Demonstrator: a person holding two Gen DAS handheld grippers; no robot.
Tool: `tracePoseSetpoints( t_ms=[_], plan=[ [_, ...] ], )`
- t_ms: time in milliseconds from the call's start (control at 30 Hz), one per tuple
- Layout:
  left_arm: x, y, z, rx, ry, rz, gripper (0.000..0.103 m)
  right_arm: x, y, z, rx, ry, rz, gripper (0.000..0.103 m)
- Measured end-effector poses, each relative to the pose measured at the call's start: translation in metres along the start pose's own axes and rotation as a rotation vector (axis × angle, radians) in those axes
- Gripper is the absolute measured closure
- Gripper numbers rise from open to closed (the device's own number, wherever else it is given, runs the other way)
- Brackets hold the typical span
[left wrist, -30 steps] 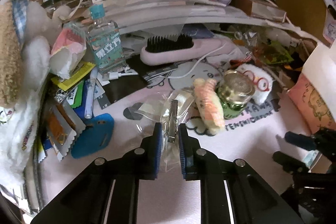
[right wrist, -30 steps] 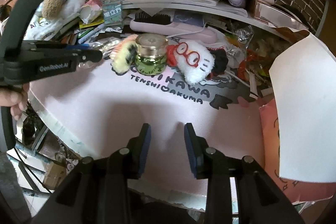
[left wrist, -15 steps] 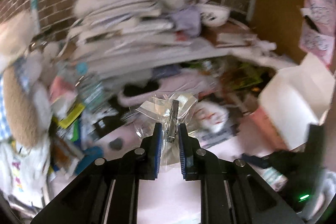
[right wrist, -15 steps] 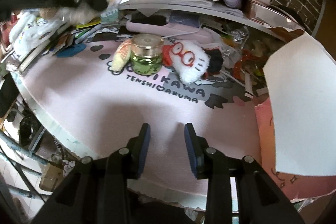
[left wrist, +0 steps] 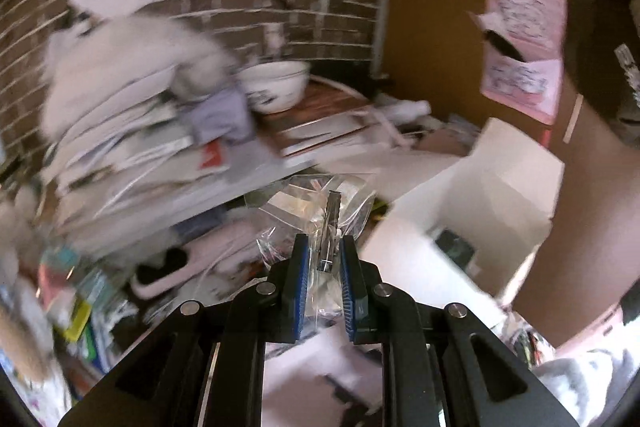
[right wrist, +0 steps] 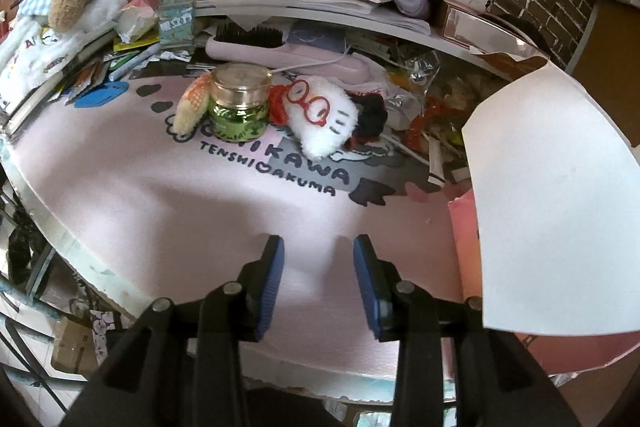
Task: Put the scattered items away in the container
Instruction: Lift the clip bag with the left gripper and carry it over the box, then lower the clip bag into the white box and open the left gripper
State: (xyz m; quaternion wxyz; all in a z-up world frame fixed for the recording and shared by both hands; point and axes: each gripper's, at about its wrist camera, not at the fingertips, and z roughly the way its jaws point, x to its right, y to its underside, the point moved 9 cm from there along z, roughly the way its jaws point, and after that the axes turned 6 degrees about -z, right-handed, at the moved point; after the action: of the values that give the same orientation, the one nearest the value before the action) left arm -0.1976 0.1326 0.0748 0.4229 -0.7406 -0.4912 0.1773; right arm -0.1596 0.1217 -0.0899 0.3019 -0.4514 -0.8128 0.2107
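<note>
Bare pink mat (right wrist: 200, 211) before empty right tongs (right wrist: 319, 263)

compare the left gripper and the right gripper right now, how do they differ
The left gripper is closed on a clear plastic bag with a metal clip inside; the right gripper is open and empty. The left one is raised, facing the white box; the right one hangs low over the pink mat. Both have black arms and blue pads.

Pink mat (right wrist: 168, 195): green jar (right wrist: 239, 107), white plush (right wrist: 320, 119), hairbrush (right wrist: 280, 53).
</note>
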Motion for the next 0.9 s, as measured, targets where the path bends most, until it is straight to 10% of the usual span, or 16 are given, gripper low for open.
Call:
tracePoseSetpoints(
  t_ms=[400,900],
  plan=[
    [0.097,-0.018,0.044,-0.174,0.193,0.19,0.093,0.004,0.002,0.001,-0.005,0.04,-0.013,0.069],
    [0.117,0.025,0.101,-0.442,0.15,0.315,0.09,0.006,0.004,0.001,-0.01,0.024,-0.001,0.069]
  ],
)
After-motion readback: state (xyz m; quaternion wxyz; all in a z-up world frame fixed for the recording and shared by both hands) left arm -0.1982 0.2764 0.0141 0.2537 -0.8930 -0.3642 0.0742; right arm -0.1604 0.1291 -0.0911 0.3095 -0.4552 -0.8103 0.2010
